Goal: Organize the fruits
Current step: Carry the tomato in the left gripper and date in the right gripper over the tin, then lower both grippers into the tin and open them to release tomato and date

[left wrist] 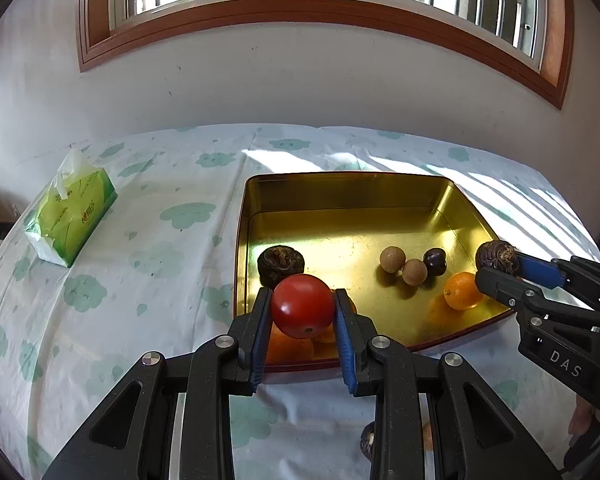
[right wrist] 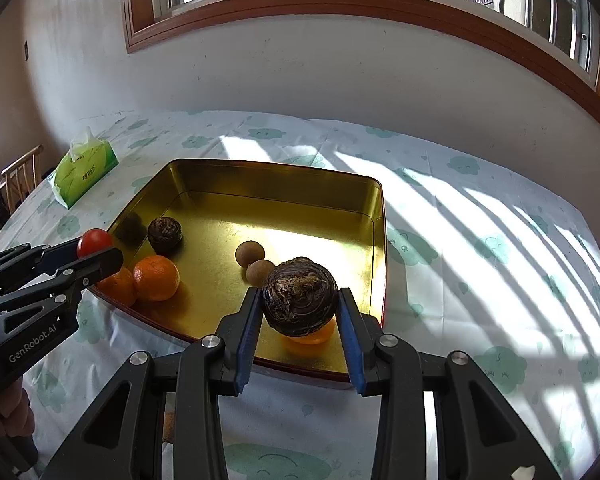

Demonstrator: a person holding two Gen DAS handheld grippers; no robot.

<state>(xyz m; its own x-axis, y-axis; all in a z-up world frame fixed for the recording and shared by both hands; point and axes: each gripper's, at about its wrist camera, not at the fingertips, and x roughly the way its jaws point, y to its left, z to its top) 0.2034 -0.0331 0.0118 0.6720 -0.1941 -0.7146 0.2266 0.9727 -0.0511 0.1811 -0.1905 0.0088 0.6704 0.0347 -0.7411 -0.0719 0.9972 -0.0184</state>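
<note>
A gold metal tray (left wrist: 340, 192) (right wrist: 284, 184) sits on the table. My left gripper (left wrist: 302, 306) is shut on a red tomato (left wrist: 302, 305) above the tray's near left edge; it shows in the right wrist view (right wrist: 94, 241) too. My right gripper (right wrist: 299, 304) is shut on a dark brown water chestnut (right wrist: 300, 298) above the tray's near right edge, also visible in the left wrist view (left wrist: 496, 255). In the tray lie another water chestnut (left wrist: 279, 264) (right wrist: 164, 233), two tan longans (left wrist: 392, 259) (right wrist: 250, 253), a dark purple fruit (left wrist: 435, 261) and oranges (left wrist: 462, 290) (right wrist: 156, 277).
A green tissue pack (left wrist: 74, 212) (right wrist: 85, 170) lies at the table's far left. A wooden chair (right wrist: 20, 178) stands beyond the left edge. The table has a white cloth with green cloud prints (left wrist: 140, 260). A small dark fruit (left wrist: 367, 442) lies on the cloth below my left gripper.
</note>
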